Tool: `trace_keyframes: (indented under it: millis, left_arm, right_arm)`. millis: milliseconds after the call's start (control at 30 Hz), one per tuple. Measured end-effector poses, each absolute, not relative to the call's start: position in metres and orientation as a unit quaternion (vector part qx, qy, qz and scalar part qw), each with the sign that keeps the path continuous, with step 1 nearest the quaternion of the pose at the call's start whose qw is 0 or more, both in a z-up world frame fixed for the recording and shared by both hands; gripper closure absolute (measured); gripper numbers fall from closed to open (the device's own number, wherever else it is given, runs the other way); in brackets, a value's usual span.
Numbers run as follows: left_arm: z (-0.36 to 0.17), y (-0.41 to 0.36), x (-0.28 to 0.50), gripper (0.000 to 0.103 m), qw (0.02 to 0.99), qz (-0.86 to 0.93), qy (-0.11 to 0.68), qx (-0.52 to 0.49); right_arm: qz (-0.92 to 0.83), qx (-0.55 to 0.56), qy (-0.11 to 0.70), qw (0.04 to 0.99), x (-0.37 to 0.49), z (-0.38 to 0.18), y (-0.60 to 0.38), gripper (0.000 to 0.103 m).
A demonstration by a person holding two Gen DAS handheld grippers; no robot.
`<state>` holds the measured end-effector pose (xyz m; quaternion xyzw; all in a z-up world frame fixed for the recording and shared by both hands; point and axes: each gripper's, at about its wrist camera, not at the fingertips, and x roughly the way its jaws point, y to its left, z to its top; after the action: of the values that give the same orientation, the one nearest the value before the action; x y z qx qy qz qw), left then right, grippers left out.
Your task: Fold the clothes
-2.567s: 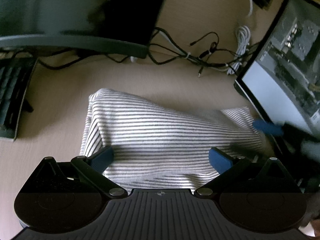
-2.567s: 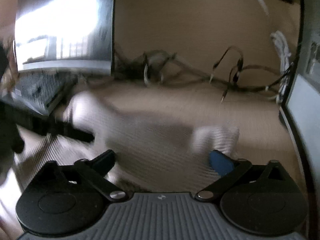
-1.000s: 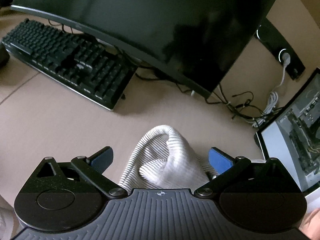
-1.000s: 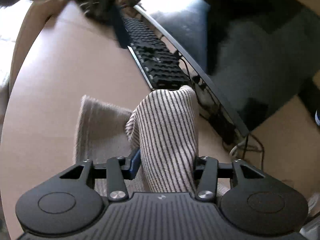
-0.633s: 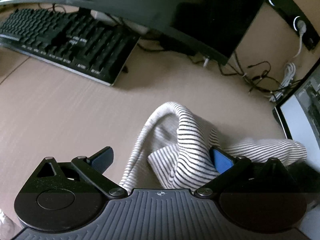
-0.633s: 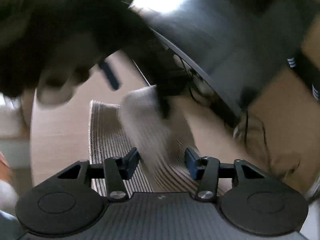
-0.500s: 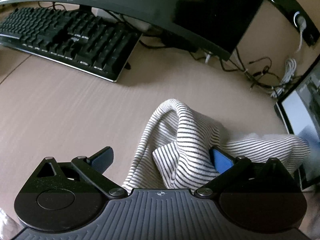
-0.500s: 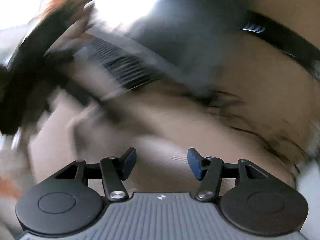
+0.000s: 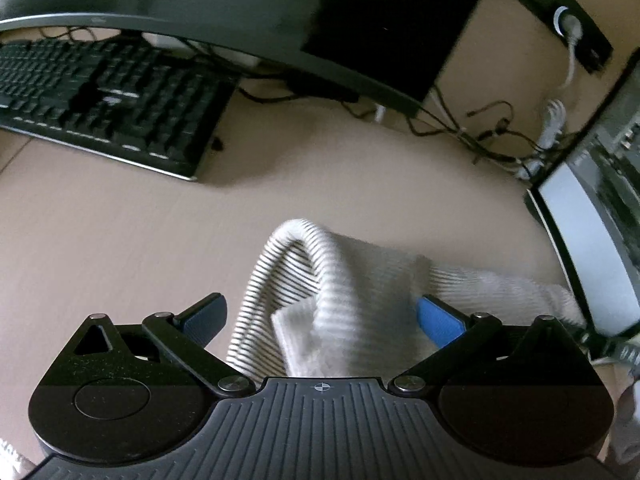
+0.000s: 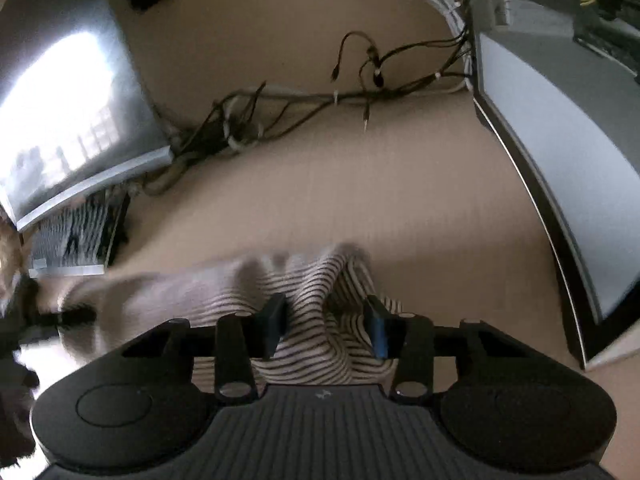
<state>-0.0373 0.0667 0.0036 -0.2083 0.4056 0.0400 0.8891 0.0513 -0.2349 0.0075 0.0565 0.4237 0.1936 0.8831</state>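
Observation:
A white garment with thin dark stripes [image 9: 344, 272] lies bunched on the tan desk [image 9: 120, 240]. In the left wrist view a raised loop of it sits between the blue pads of my left gripper [image 9: 320, 316]. That gripper is open wide and the cloth only brushes its right pad. In the right wrist view the other end of the garment [image 10: 312, 308] is gathered into a wrinkled ridge. My right gripper [image 10: 325, 330] is closing its jaws on that ridge, and the fabric is pinched between the pads. The rest of the cloth trails away blurred to the left.
A black keyboard [image 9: 108, 104] lies at the back left under a curved dark monitor [image 9: 280, 12]. A second screen [image 10: 560, 140] stands along the right side. Tangled cables [image 10: 320, 96] run across the desk behind the garment.
My right gripper let go of the cloth, rolled and swung across, and now pinches the garment's other end. The left gripper stayed open and sank a little; the cloth shifted rightwards.

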Motion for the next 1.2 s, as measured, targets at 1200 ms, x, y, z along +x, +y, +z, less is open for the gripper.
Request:
trace_keyframes:
  millis: [1200]
  left_arm:
    - [-0.013,0.026,0.044,0.0,0.871,-0.048,0.447,-0.196]
  right_arm:
    - [0.178,0.099,0.415,0.887,0.105,-0.013,-0.247,0.034]
